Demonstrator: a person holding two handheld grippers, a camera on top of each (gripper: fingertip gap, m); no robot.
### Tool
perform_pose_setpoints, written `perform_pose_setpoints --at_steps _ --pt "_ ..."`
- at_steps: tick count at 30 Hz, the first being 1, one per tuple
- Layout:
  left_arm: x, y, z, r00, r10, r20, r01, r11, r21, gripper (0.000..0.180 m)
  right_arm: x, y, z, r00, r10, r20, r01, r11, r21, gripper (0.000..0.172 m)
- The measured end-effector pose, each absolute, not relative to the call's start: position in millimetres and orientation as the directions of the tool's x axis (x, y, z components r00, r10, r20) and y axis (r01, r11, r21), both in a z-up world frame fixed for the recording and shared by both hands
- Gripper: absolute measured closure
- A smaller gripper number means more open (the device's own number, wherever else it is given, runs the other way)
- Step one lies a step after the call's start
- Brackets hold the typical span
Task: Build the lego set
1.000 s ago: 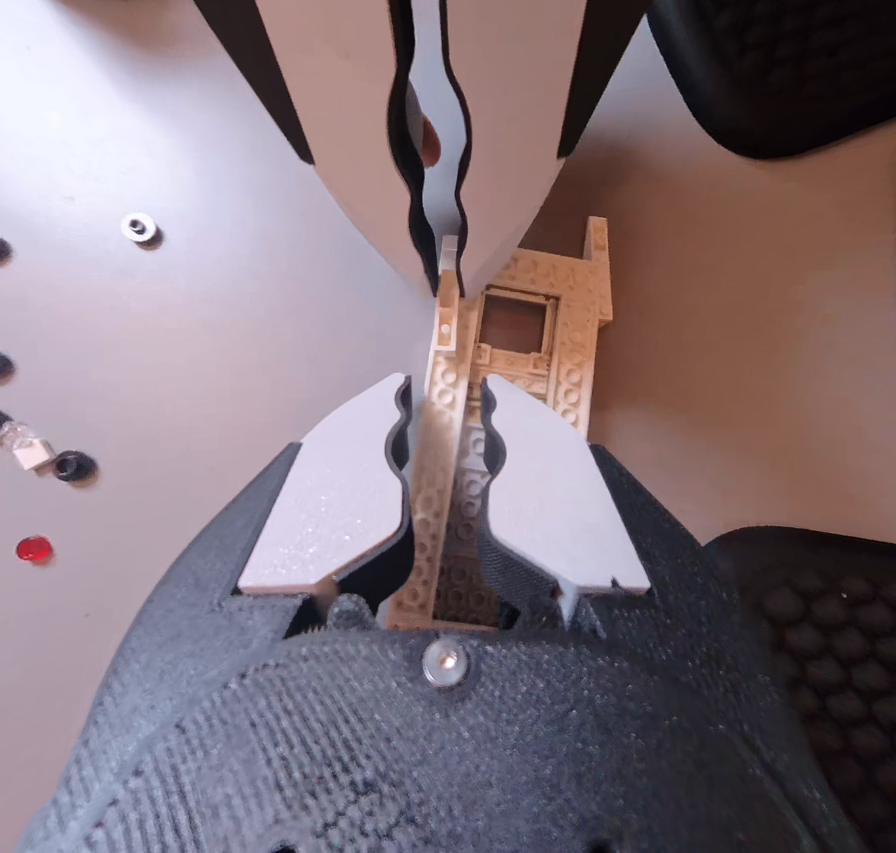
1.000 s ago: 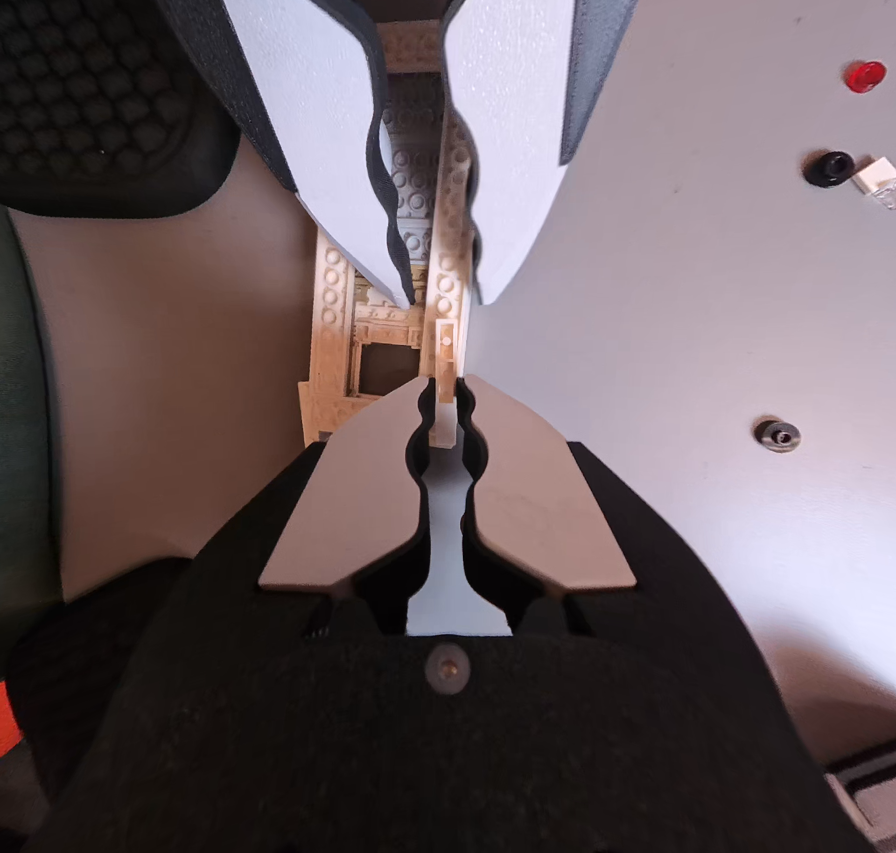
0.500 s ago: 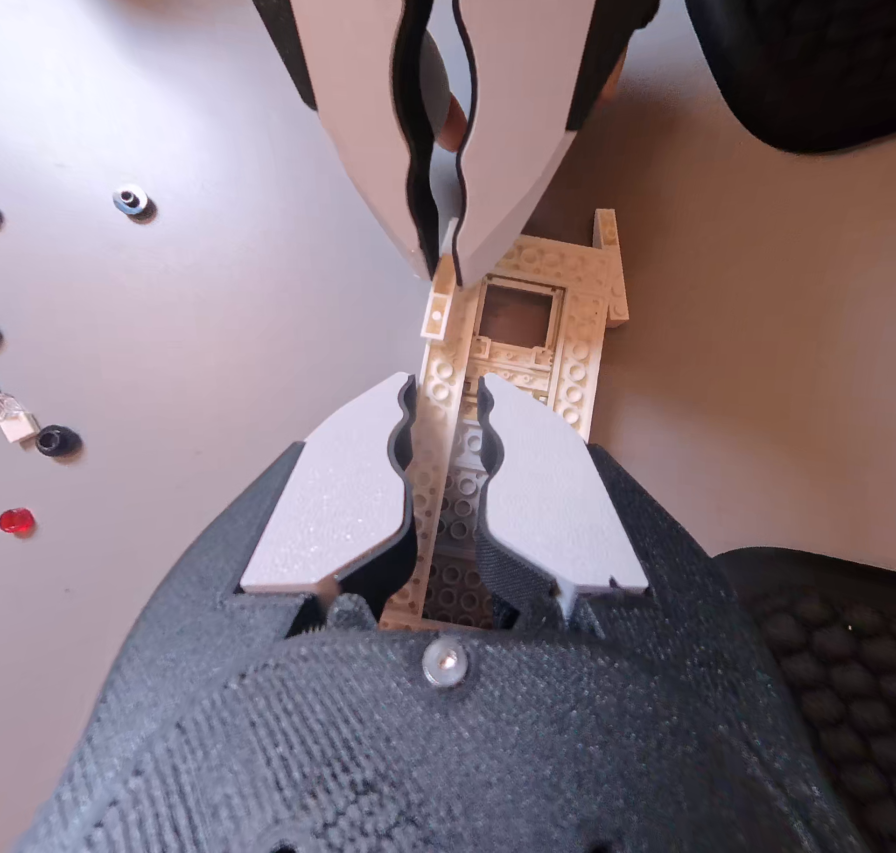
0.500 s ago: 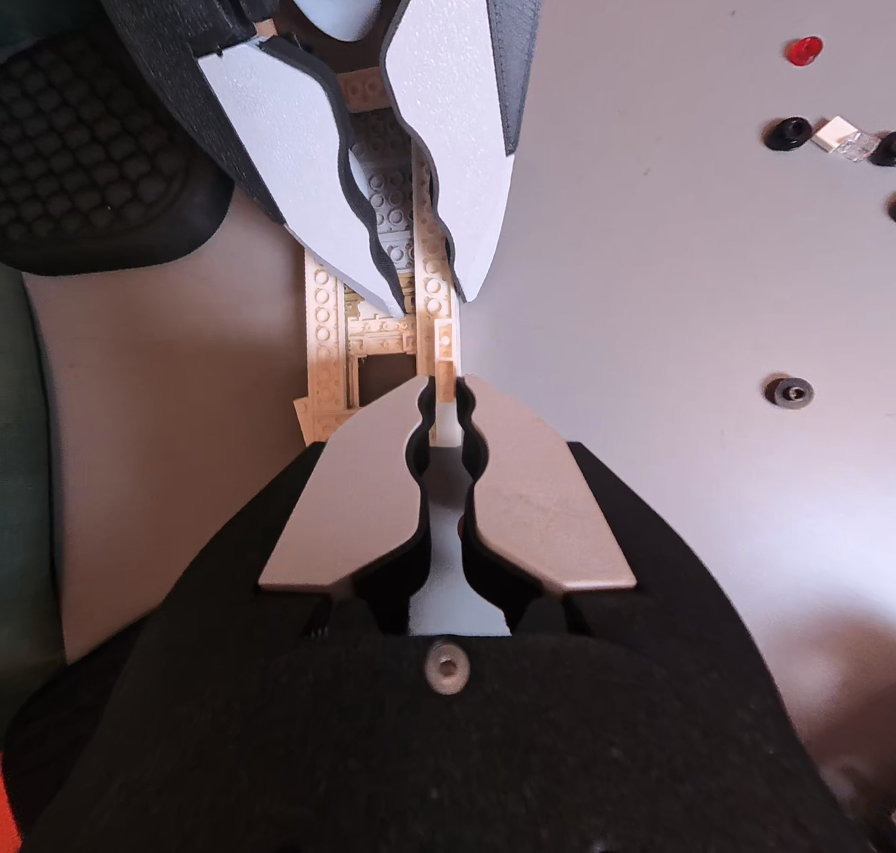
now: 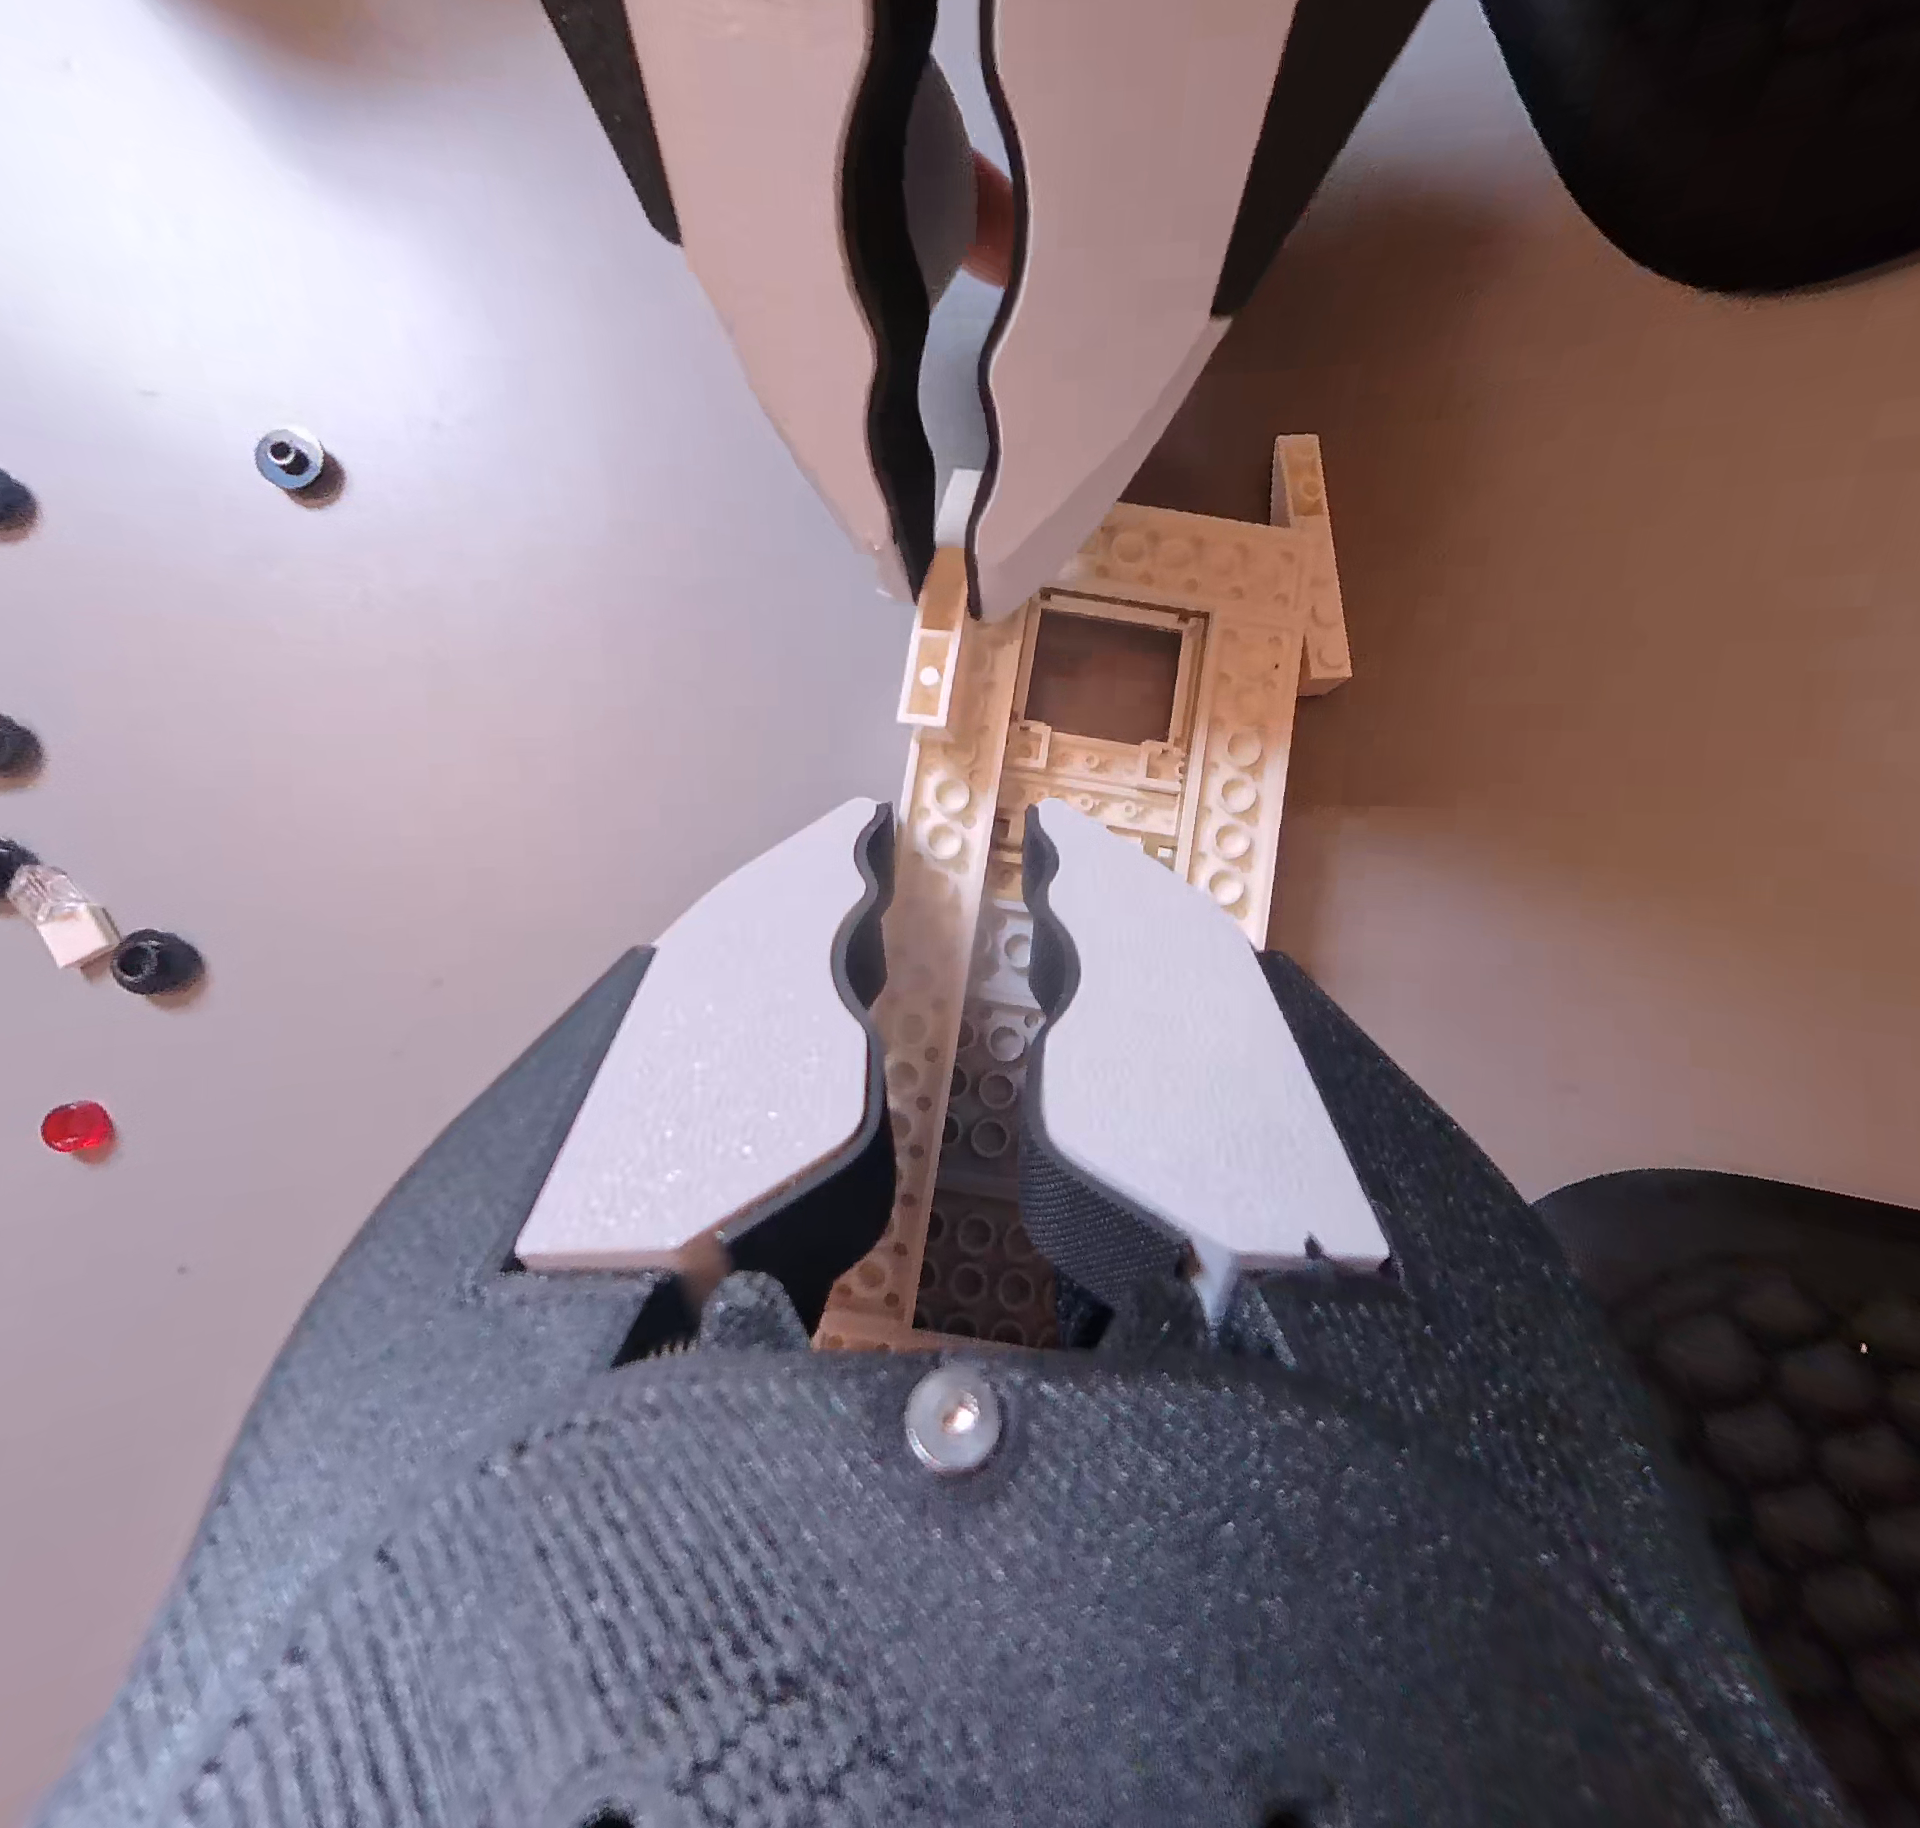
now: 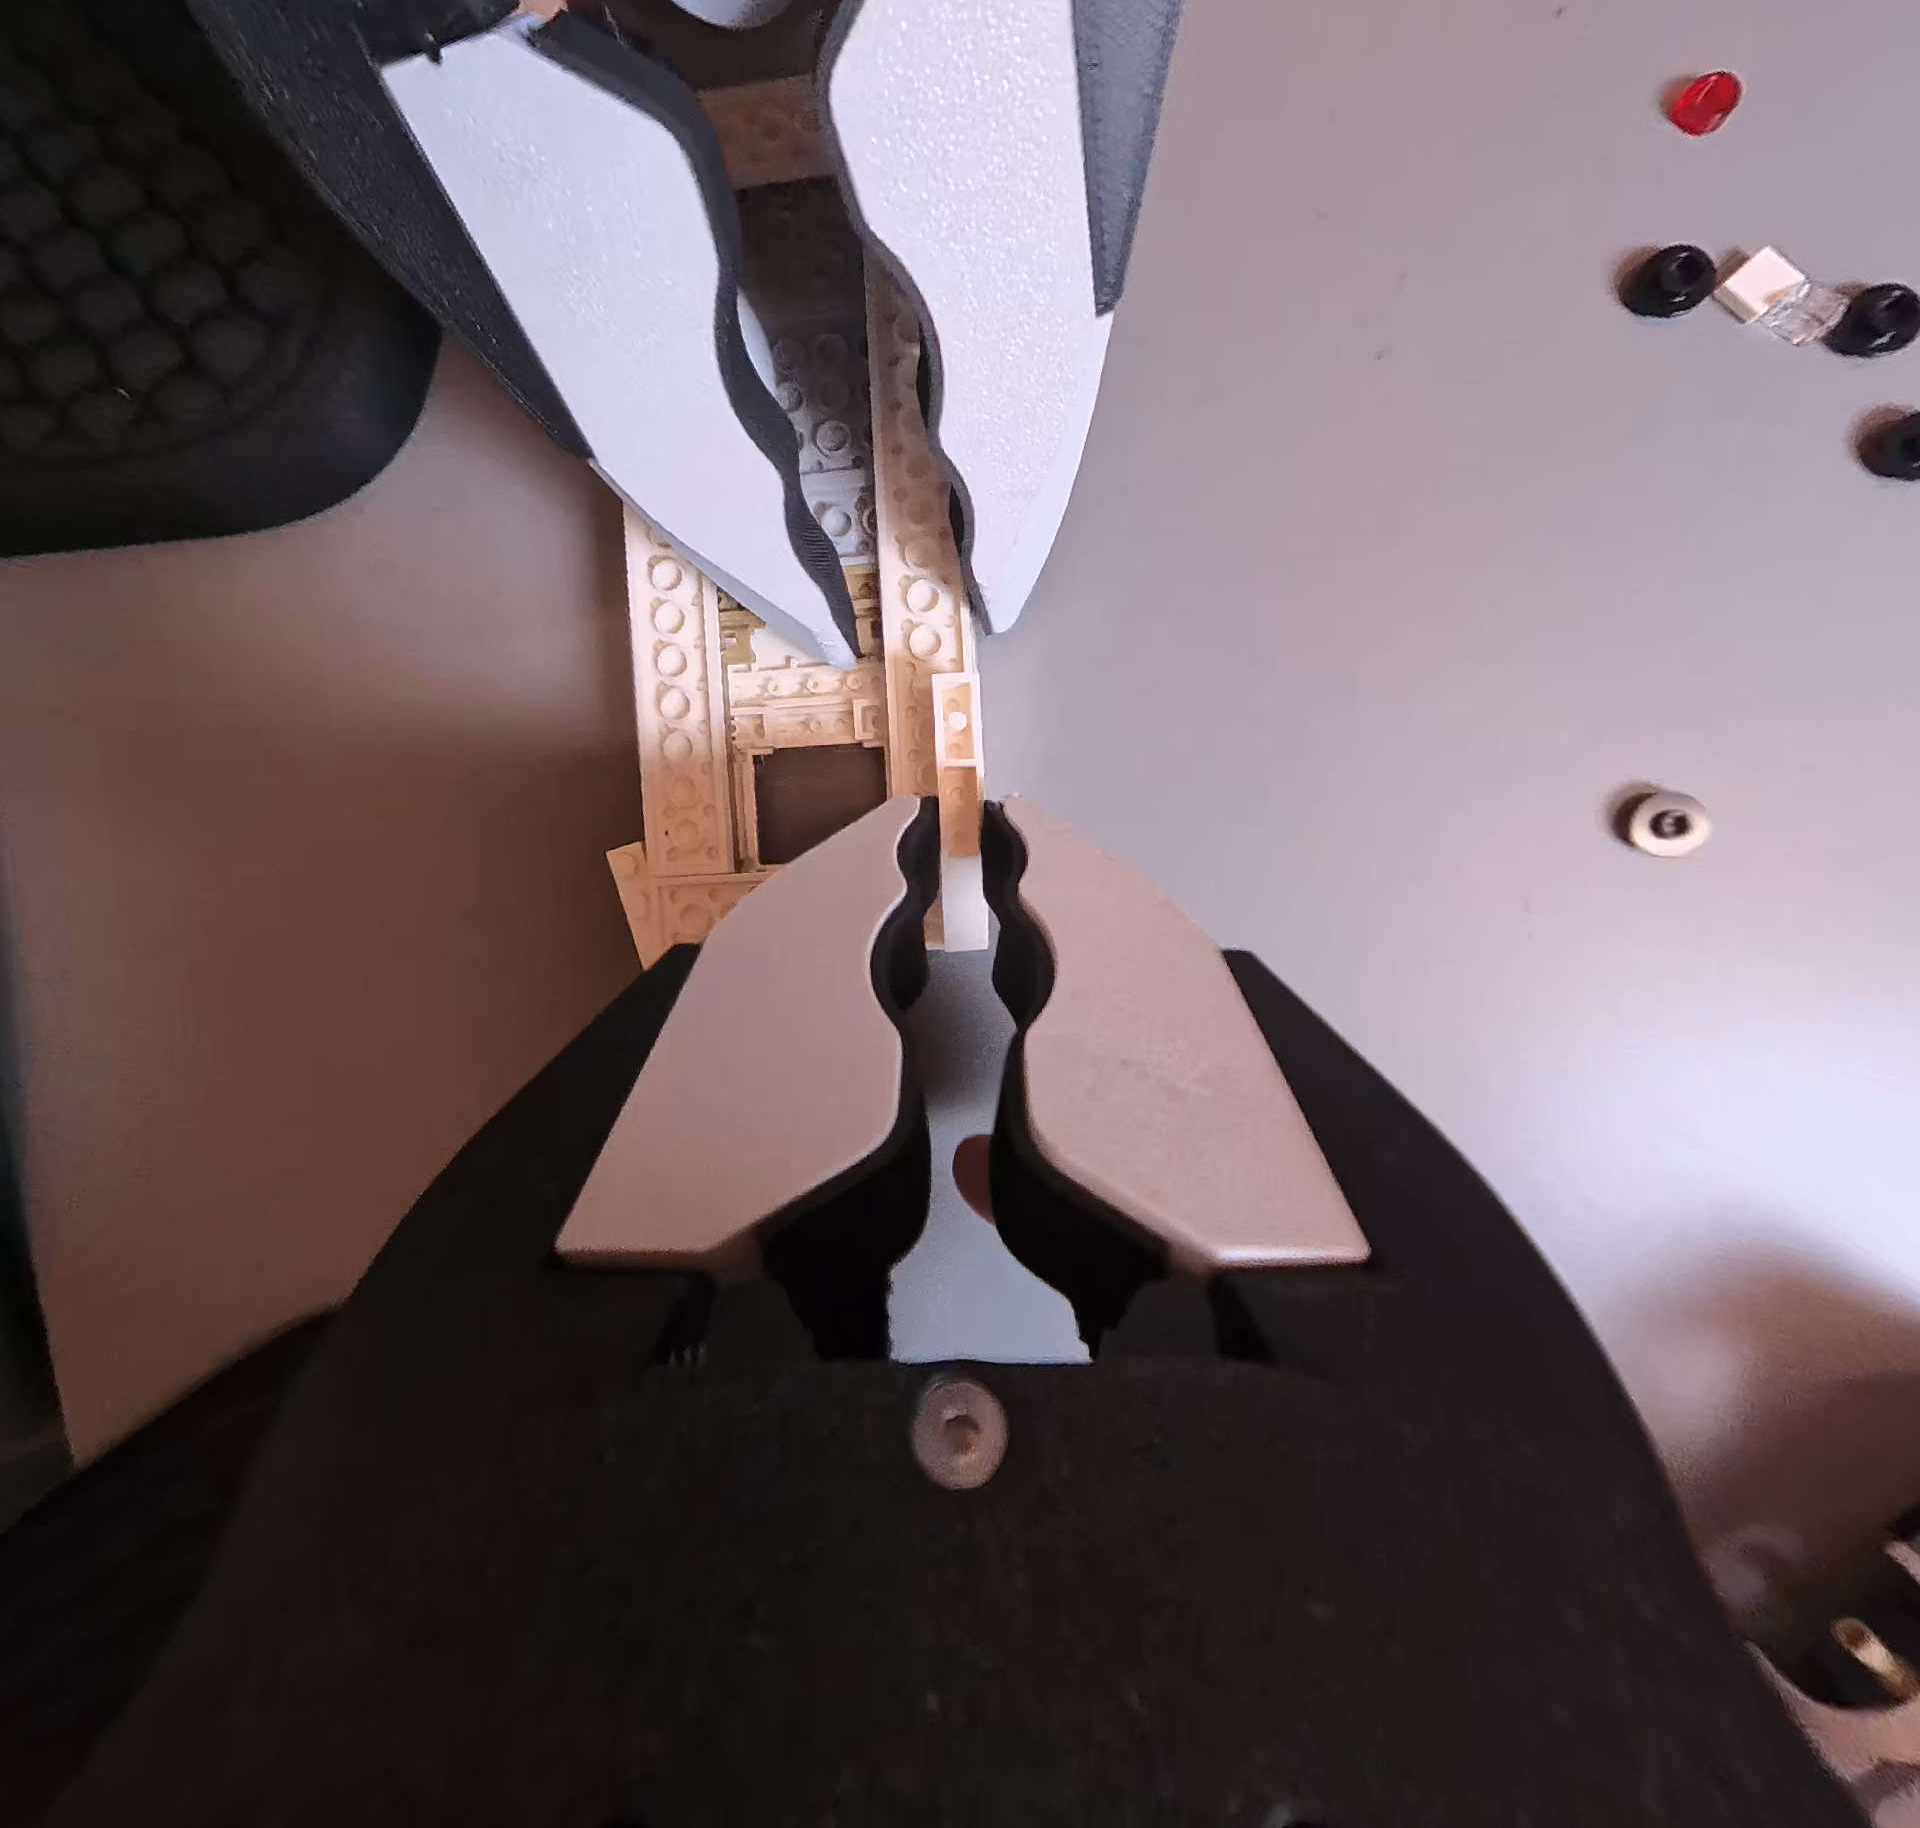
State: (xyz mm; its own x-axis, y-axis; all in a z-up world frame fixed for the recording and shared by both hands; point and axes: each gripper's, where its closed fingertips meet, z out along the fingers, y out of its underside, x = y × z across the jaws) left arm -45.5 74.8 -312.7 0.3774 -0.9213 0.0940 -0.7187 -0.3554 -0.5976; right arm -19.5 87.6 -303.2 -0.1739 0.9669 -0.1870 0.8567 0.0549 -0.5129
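Clearance and obstructions, grey tabletop (image 5: 436,635)

Middle blocked: tan brick assembly (image 5: 1236,739) lies lengthwise between the two facing grippers, left gripper (image 5: 961,822) clamped over one side rail, right gripper (image 6: 951,822) pinching a small white brick (image 6: 961,905) at that rail's far end, tips near each other. One flank bounded by black mesh cushions (image 5: 1714,85) close by the assembly, with a narrow brown strip between them. The other flank is open grey surface, with scattered small parts well apart: silver ring (image 5: 288,456), black rings (image 5: 156,959), clear-and-white piece (image 5: 62,911), red stud (image 5: 75,1126).
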Motion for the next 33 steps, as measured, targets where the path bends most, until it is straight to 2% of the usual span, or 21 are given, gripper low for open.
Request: perform_pose_setpoints --at_steps 8,12,18,21,25,33 --pt "-45.3 74.9 -312.8 0.377 -0.921 0.093 -0.719 -0.355 -0.598 0.156 -19.5 88.6 -304.8 -0.168 0.985 -0.038 0.881 0.133 -0.454 0.164" --pt "-45.3 74.9 -312.8 0.374 -0.923 0.09 -0.721 -0.35 -0.598 0.156 -19.3 87.9 -305.0 -0.162 0.986 -0.037 0.89 0.13 -0.437 0.164" --pt "-45.4 74.3 -313.2 0.378 -0.919 0.113 -0.705 -0.365 -0.608 0.156 -22.5 89.6 -303.2 -0.134 0.989 -0.065 0.871 0.086 -0.484 0.164" --pt "-44.6 74.3 -313.0 0.378 -0.92 0.101 -0.712 -0.359 -0.604 0.156 -24.7 86.7 -300.4 -0.138 0.983 -0.119 0.846 0.055 -0.53 0.152" --pt "-44.0 74.3 -313.0 0.377 -0.921 0.101 -0.711 -0.358 -0.606 0.156 -25.7 87.7 -301.4 -0.179 0.981 -0.079 0.847 0.113 -0.52 0.164" --pt "-43.8 74.4 -313.1 0.377 -0.921 0.096 -0.714 -0.355 -0.604 0.156 -22.8 86.9 -303.6 -0.134 0.981 -0.143 0.872 0.048 -0.486 0.164"
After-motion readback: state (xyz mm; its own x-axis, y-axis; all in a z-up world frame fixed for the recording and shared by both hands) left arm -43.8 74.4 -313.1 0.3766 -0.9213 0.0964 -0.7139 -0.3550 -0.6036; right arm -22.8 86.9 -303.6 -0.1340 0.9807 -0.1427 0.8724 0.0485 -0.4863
